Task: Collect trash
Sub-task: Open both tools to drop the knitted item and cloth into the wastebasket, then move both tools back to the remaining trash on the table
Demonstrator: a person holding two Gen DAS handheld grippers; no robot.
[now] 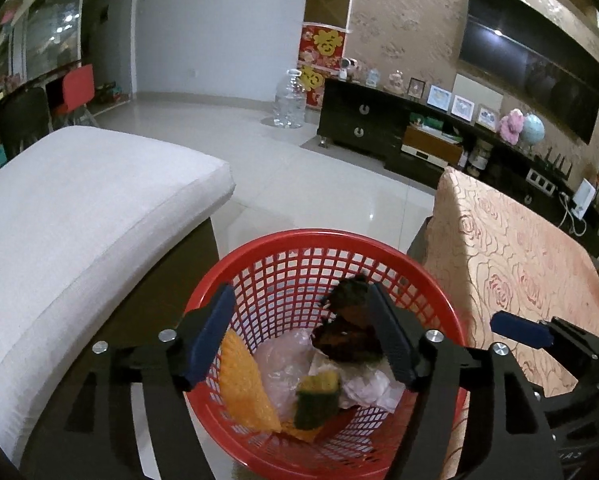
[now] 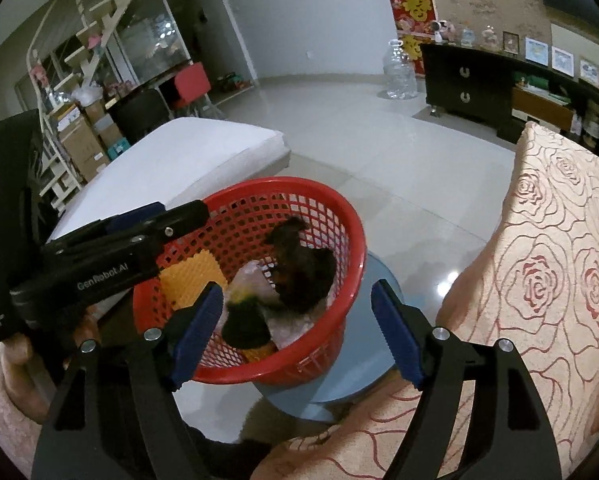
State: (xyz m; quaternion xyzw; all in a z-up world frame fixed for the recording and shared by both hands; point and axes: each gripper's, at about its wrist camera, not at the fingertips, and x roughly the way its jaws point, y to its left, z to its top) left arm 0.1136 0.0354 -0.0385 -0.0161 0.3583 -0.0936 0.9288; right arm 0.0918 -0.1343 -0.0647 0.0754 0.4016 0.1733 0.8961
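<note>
A red mesh basket (image 1: 431, 280) (image 2: 339, 204) holds trash: a yellow foam net (image 1: 245, 388) (image 2: 191, 276), a green-and-yellow sponge (image 1: 317, 400) (image 2: 245, 320), a dark brown crumpled piece (image 1: 347, 332) (image 2: 303, 264) and clear plastic wrap (image 1: 279, 364). My left gripper (image 1: 301, 332) is open and empty above the basket; it also shows in the right wrist view (image 2: 151, 216). My right gripper (image 2: 297, 332) is open and empty over the basket's near rim; one of its blue fingers (image 1: 519, 328) shows in the left wrist view.
The basket stands on a round blue stool (image 2: 379, 320). A white cushioned seat (image 1: 79, 240) is on the left. A table with a rose-patterned cloth (image 1: 519, 256) (image 2: 559, 280) is on the right. A dark TV cabinet (image 1: 379, 124) and a water bottle (image 1: 289, 100) stand farther off.
</note>
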